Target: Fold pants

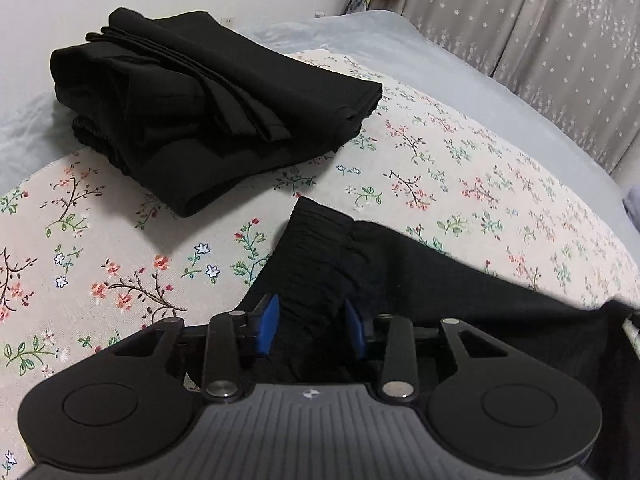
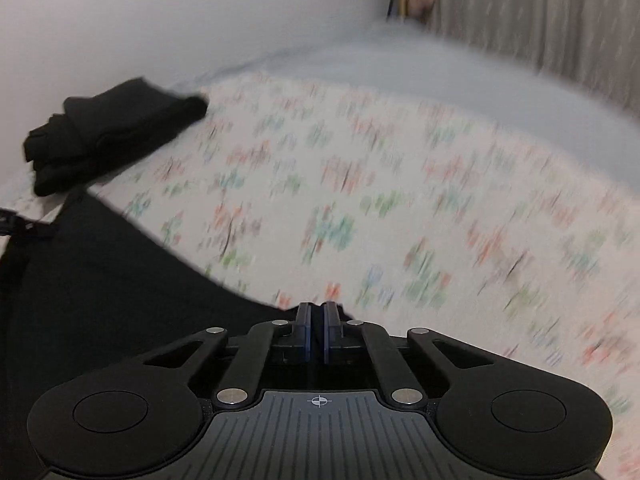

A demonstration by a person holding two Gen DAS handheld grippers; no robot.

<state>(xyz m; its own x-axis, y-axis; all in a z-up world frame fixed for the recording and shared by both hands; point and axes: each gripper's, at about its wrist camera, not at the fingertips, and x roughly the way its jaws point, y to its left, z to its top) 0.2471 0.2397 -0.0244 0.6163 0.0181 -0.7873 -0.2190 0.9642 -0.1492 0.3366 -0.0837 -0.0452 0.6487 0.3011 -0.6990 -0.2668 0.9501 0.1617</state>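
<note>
Far left, a folded black stack sat well apart. Near edge: black pants, elastic waistband bunched between the half-open left gripper. Right gripper was shut at the pants' hem edge; grip unclear. Floral sheet lay open rightward.

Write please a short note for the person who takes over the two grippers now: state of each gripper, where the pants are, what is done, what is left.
Left gripper: jaws partly open, the gathered waistband of the unfolded black pants between the pads; a firm grip cannot be told.
Right gripper: shut at the edge of the same pants; whether it pinches fabric is unclear, the view is blurred.
Done: one folded black stack lies at the far left of the floral cloth.
Left: fold this pair, none of it folded yet.
</note>
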